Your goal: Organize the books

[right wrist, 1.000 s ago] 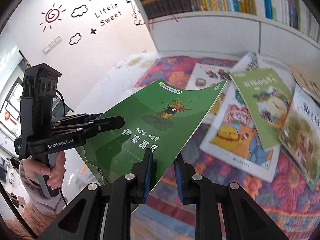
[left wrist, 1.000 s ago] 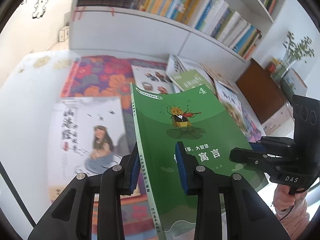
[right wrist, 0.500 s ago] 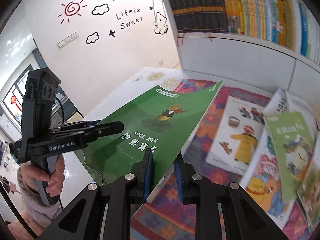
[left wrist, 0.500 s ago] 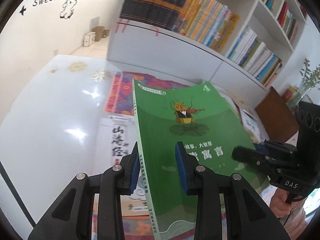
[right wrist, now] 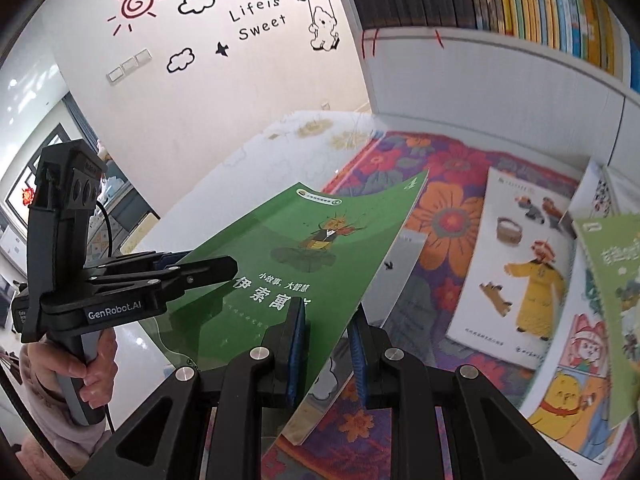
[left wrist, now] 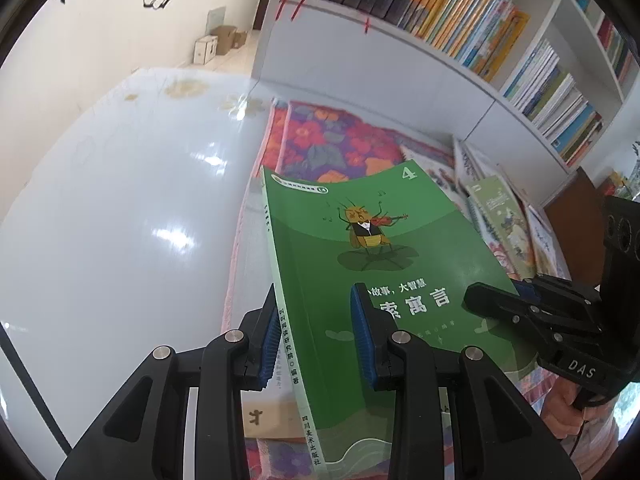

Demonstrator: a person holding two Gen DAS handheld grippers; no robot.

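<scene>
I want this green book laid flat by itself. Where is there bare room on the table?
The glossy white tabletop left of the floral cloth is bare out to the wall. The cloth's right side is crowded with overlapping picture books, up to the white bookshelf.

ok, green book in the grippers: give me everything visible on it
The green book is a thin glossy paperback. Its cover shows a cartoon insect playing a violin, white Chinese title characters, a "4" in the top corner and a pale wave band at the bottom; the spine is lighter green with printed text. It is held off the floral cloth, tilted, cover sagging slightly. The left gripper clamps its spine edge, the right gripper its opposite edge.
</scene>
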